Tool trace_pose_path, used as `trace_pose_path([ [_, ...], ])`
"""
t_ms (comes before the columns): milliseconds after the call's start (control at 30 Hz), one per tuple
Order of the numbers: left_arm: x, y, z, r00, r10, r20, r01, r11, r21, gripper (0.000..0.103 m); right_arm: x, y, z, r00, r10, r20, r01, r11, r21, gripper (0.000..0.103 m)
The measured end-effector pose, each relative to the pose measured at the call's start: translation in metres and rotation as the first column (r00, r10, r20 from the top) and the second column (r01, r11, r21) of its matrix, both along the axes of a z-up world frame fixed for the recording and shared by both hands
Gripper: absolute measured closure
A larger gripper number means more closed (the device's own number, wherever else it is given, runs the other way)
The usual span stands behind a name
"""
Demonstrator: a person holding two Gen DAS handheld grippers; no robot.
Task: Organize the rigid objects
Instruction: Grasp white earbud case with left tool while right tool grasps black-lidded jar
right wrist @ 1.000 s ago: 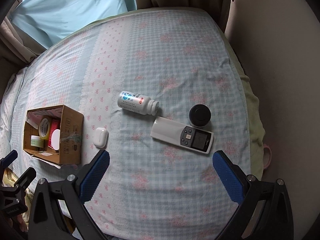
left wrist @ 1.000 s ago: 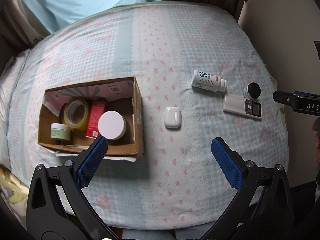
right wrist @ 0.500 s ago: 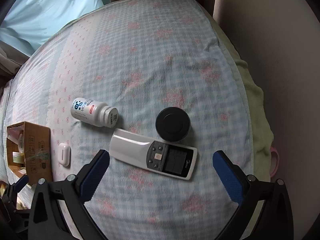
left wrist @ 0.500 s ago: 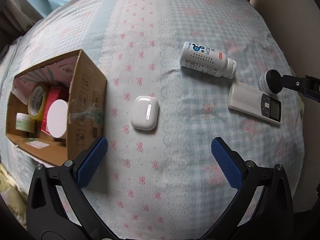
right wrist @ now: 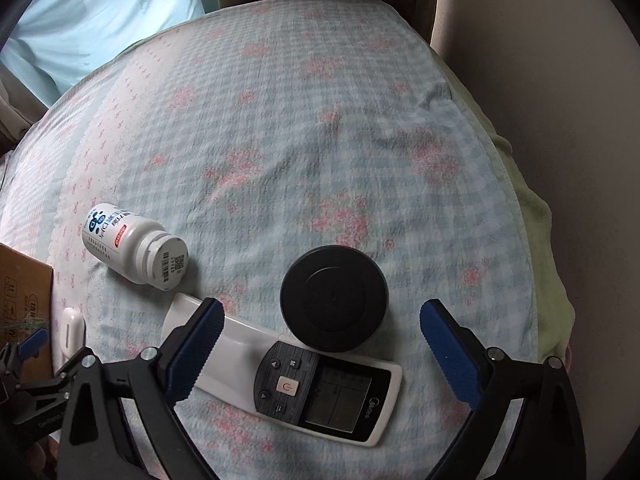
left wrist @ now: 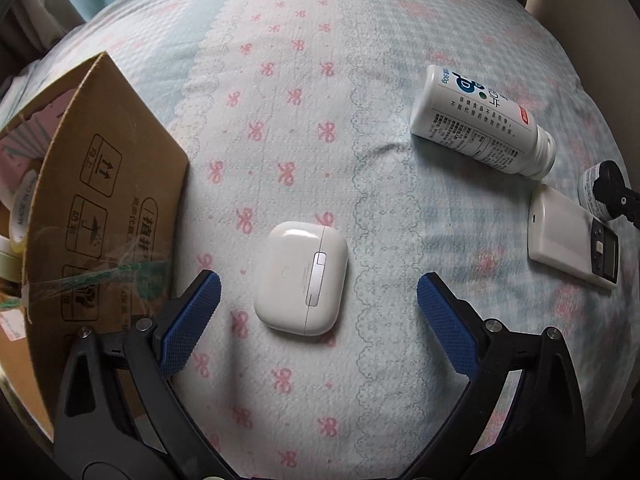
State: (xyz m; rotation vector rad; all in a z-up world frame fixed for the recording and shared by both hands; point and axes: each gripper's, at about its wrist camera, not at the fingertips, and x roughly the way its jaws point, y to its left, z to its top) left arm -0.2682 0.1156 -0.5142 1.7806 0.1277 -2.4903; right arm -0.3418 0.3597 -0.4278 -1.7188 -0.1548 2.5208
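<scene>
A white earbud case (left wrist: 301, 278) lies on the bed between the blue pads of my open left gripper (left wrist: 316, 292), which hangs just above it. A cardboard box (left wrist: 96, 204) with tape rolls stands close on the left. My right gripper (right wrist: 320, 322) is open over a black-lidded round jar (right wrist: 334, 303) and a white remote control (right wrist: 304, 380). A white pill bottle (right wrist: 132, 246) lies on its side to the left; it also shows in the left wrist view (left wrist: 480, 122). The earbud case (right wrist: 72, 330) and left gripper show at the lower left of the right wrist view.
The bed has a pale blue and pink patterned cover (right wrist: 300, 140). A beige wall (right wrist: 560, 100) runs along its right side, with a green blanket edge (right wrist: 548, 240) there. Curtains (right wrist: 100, 20) hang behind the bed.
Both grippers have come down and forward. The left one now straddles the earbud case, with the box at its left. The right one now straddles the black jar and remote.
</scene>
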Motion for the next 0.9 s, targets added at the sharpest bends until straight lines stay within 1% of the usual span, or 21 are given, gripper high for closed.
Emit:
trace_pose_path([
  [67, 0.001, -0.003, -0.005, 1.0, -0.002, -0.001, 0.002, 0.999, 0.041, 0.007, 0.001, 0.0, -0.002, 1.0, 0.003, -0.023, -0.003, 1.0, 0.003, 0.007],
  [100, 0.001, -0.004, -0.008, 1.0, -0.004, -0.003, 0.005, 0.999, 0.051, 0.013, 0.001, -0.001, -0.002, 0.999, 0.008, -0.036, -0.008, 1.0, 0.007, 0.01],
  [133, 0.001, -0.006, -0.01, 1.0, -0.006, 0.0, 0.006, 0.998, 0.06, 0.017, 0.002, -0.003, -0.002, 0.999, 0.015, -0.048, -0.015, 1.0, 0.016, 0.011],
  [233, 0.003, -0.01, -0.013, 1.0, -0.004, -0.011, 0.005, 0.996, 0.087, 0.018, 0.003, -0.008, -0.004, 0.996, 0.034, -0.086, -0.03, 0.998, 0.056, 0.011],
  [333, 0.004, -0.011, -0.015, 1.0, -0.019, -0.012, 0.02, 0.996, 0.088, 0.018, 0.002, -0.013, -0.008, 0.994, 0.034, -0.103, -0.028, 0.998, 0.064, 0.013],
  [400, 0.004, -0.011, -0.015, 0.999, -0.035, -0.009, 0.035, 0.996, 0.085, 0.018, 0.002, -0.013, -0.012, 0.994, 0.017, -0.105, -0.01, 0.998, 0.06, 0.023],
  [467, 0.003, -0.013, -0.015, 0.999, -0.032, -0.006, 0.032, 0.995, 0.094, 0.019, 0.002, -0.013, -0.014, 0.993, -0.002, -0.116, 0.011, 0.997, 0.078, 0.027],
  [567, 0.001, -0.019, -0.015, 1.0, -0.006, -0.007, 0.007, 0.994, 0.11, 0.027, 0.001, -0.013, -0.022, 0.994, -0.021, -0.112, 0.032, 0.995, 0.099, 0.031],
  [633, 0.0, -0.023, -0.015, 1.0, 0.004, -0.008, -0.003, 0.994, 0.112, 0.035, 0.0, -0.012, -0.025, 0.993, -0.023, -0.112, 0.036, 0.992, 0.119, 0.034],
  [667, 0.0, -0.025, -0.015, 1.0, 0.006, -0.008, -0.005, 0.994, 0.11, 0.036, -0.001, -0.012, -0.026, 0.993, -0.024, -0.113, 0.038, 0.992, 0.122, 0.035],
  [733, -0.001, -0.027, -0.015, 1.0, 0.008, -0.008, -0.007, 0.995, 0.101, 0.045, -0.002, -0.01, -0.027, 0.993, -0.03, -0.117, 0.045, 0.992, 0.122, 0.037],
  [833, 0.0, -0.03, -0.014, 1.0, 0.02, -0.011, -0.019, 0.996, 0.087, 0.055, -0.005, -0.006, -0.028, 0.993, -0.041, -0.114, 0.058, 0.988, 0.144, 0.047],
  [900, 0.0, -0.031, -0.014, 1.0, 0.019, -0.013, -0.018, 0.997, 0.068, 0.06, -0.007, -0.002, -0.028, 0.992, -0.051, -0.116, 0.066, 0.99, 0.127, 0.049],
])
